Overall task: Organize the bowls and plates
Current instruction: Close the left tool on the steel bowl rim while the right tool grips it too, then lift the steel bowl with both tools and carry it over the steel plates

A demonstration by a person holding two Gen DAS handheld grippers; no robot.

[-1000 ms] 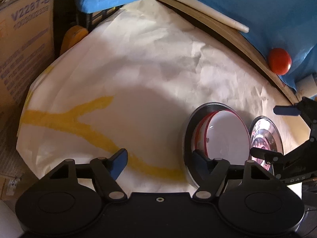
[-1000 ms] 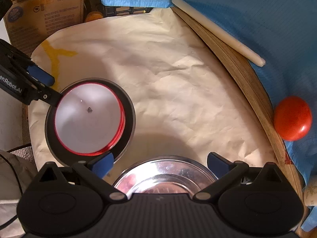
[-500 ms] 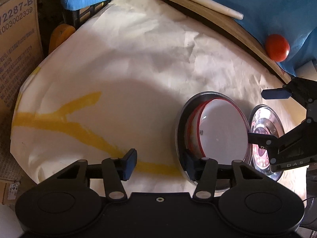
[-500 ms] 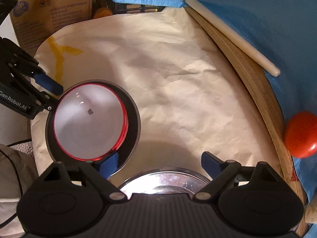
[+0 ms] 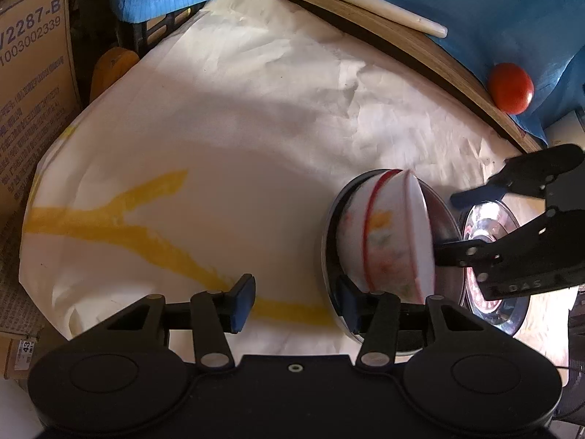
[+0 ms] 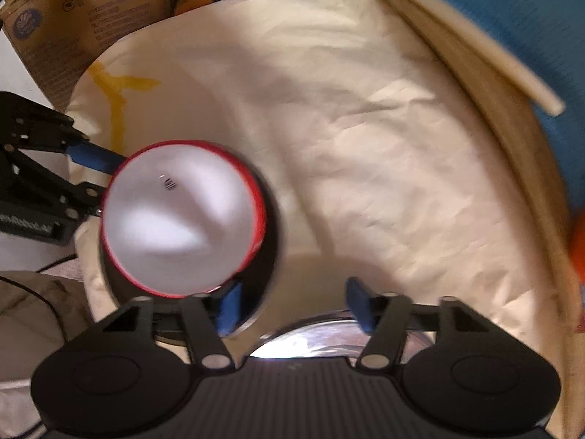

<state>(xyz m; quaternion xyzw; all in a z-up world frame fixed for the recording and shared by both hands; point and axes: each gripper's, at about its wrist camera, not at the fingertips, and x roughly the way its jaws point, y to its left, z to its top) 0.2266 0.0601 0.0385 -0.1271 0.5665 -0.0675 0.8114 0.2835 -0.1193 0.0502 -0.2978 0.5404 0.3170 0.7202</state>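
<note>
Bowl (image 5: 387,234) tipping up in the dark plate (image 5: 329,241)
We're seeing a white bowl w/ red rim and faint floral print outside, tilted on edge, mouth facing the steel plate (image 5: 490,219) beside it, on the paper (image 5: 256,128). Left gripper (image 5: 294,301) and right gripper (image 6: 294,305) have just been closing but are gaping, clamping nothing; one finger of each is touching the bowl.
</note>
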